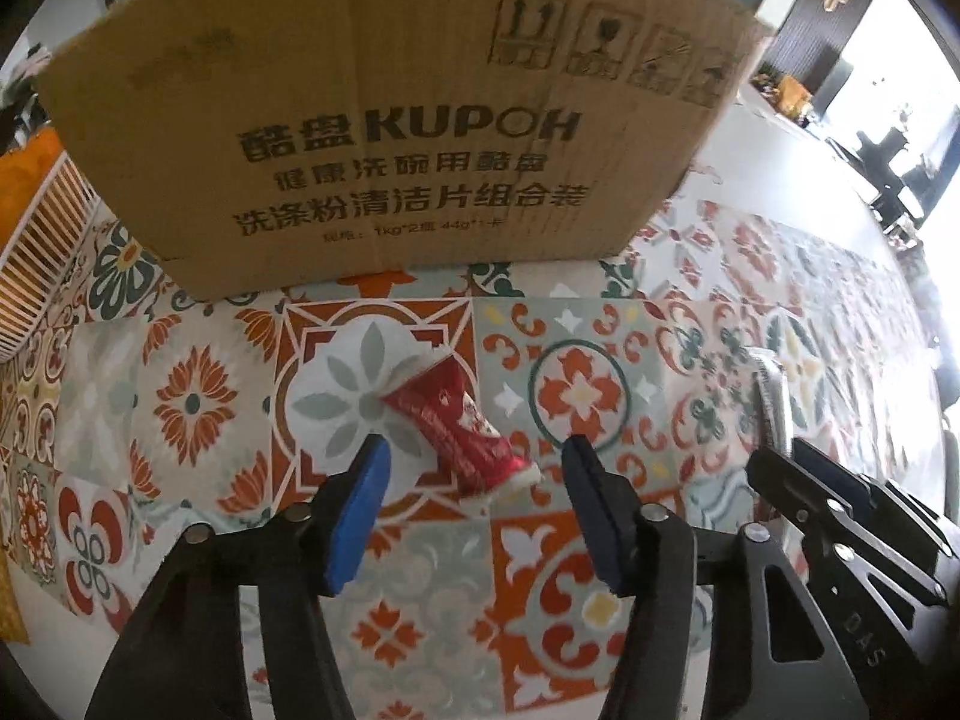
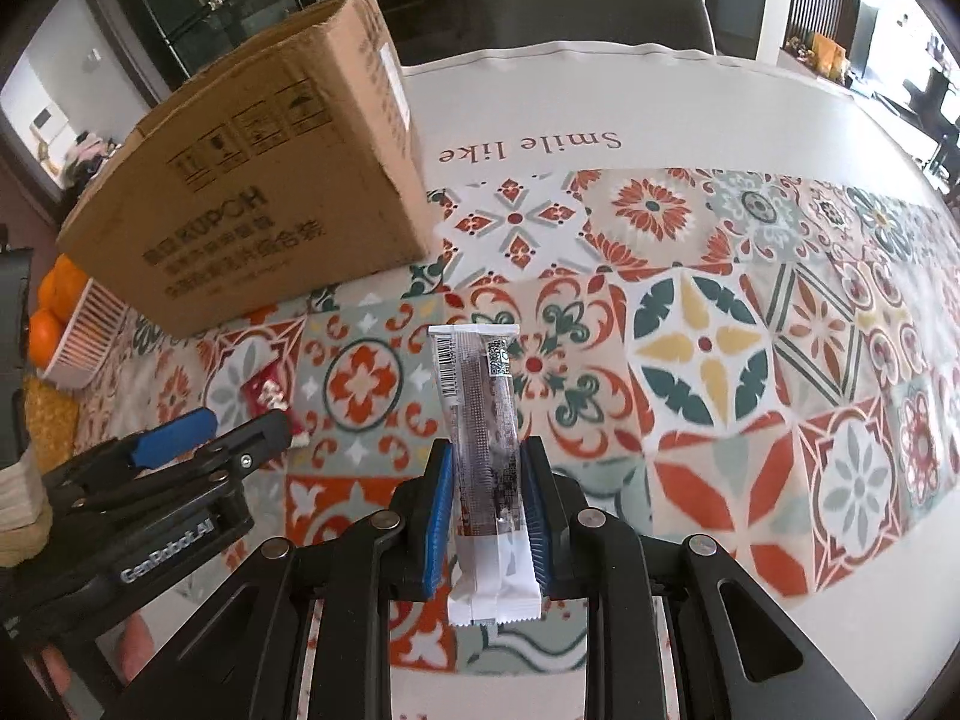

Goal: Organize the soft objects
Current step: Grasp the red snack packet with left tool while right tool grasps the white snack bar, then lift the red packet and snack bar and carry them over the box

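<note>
A red snack packet (image 1: 459,423) lies on the patterned tablecloth, between and just beyond the blue pads of my left gripper (image 1: 477,456), which is open above it. It also shows in the right wrist view (image 2: 270,399). My right gripper (image 2: 486,468) is shut on a long white-and-dark bar packet (image 2: 483,456), holding it lengthwise above the table. The packet's end (image 1: 771,396) and the right gripper (image 1: 840,498) show at the right of the left wrist view. The left gripper (image 2: 204,432) shows at the left of the right wrist view.
A large brown KUPOH cardboard box (image 1: 384,120) stands just behind the red packet; it also shows in the right wrist view (image 2: 270,180). A white slatted basket (image 2: 84,330) with oranges sits left of the box. A grey chair (image 2: 594,6) stands at the table's far edge.
</note>
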`<state>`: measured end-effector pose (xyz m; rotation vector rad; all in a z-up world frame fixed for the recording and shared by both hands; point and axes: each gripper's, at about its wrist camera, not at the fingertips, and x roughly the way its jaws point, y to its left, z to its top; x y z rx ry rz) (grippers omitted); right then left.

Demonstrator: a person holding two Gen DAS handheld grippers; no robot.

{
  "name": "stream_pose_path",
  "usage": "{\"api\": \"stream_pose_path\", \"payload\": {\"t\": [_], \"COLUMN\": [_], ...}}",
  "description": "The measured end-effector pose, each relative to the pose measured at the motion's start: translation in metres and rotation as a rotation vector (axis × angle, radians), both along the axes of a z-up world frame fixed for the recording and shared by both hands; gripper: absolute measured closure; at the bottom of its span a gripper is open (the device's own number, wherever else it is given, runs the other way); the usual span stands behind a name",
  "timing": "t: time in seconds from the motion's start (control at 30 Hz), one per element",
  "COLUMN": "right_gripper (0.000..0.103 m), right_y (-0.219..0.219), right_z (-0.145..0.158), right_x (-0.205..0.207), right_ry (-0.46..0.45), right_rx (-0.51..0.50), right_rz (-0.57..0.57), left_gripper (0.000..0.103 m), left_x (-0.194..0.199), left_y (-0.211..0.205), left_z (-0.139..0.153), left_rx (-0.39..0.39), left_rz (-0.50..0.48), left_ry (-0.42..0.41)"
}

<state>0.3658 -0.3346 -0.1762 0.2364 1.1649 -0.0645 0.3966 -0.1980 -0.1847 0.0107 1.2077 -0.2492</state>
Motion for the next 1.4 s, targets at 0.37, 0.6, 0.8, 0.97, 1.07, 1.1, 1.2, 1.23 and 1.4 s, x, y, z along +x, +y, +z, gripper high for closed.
{"api": "stream_pose_path", "payload": {"t": [0.37, 0.6, 0.8, 0.97, 1.07, 1.1, 1.2, 1.23, 1.4], "right_gripper": [0.079, 0.079, 0.079, 0.079, 0.079, 0.079, 0.079, 0.079, 0.079], "right_y": [-0.003, 0.013, 0.027, 0.038, 0.044, 0.046, 0.051, 0.052, 0.062], "right_z": [-0.009, -0.006, 0.002, 0.017, 0.029, 0.035, 0.048, 0.052, 0.077], "right_x": [0.011, 0.006, 0.0, -0.005, -0.007, -0.008, -0.008, -0.008, -0.007], "right_ry": [-0.006, -0.014, -0.025, -0.054, -0.078, -0.089, -0.116, -0.125, -0.179], "right_rx": [0.018, 0.027, 0.05, 0.065, 0.066, 0.065, 0.065, 0.064, 0.062], "right_rz": [-0.002, 0.03, 0.055, 0.069, 0.079, 0.083, 0.091, 0.093, 0.112], "left_gripper": [0.078, 0.08, 0.08, 0.08, 0.08, 0.08, 0.08, 0.08, 0.08], "left_x": [0.03, 0.021, 0.005, -0.016, -0.018, -0.02, -0.022, -0.024, -0.029], "left_y": [-0.013, 0.011, 0.037, 0.065, 0.072, 0.074, 0.084, 0.088, 0.094], "left_z": [-0.029, -0.034, -0.025, 0.0, 0.022, 0.029, 0.043, 0.05, 0.078], "left_rx": [0.037, -0.049, -0.065, -0.077, -0.077, -0.076, -0.086, -0.088, -0.109], "left_rz": [0.061, -0.008, -0.059, -0.057, -0.052, -0.048, -0.037, -0.034, -0.025], "left_ry": [0.061, 0.066, 0.026, -0.014, -0.039, -0.049, -0.081, -0.093, -0.151]}}
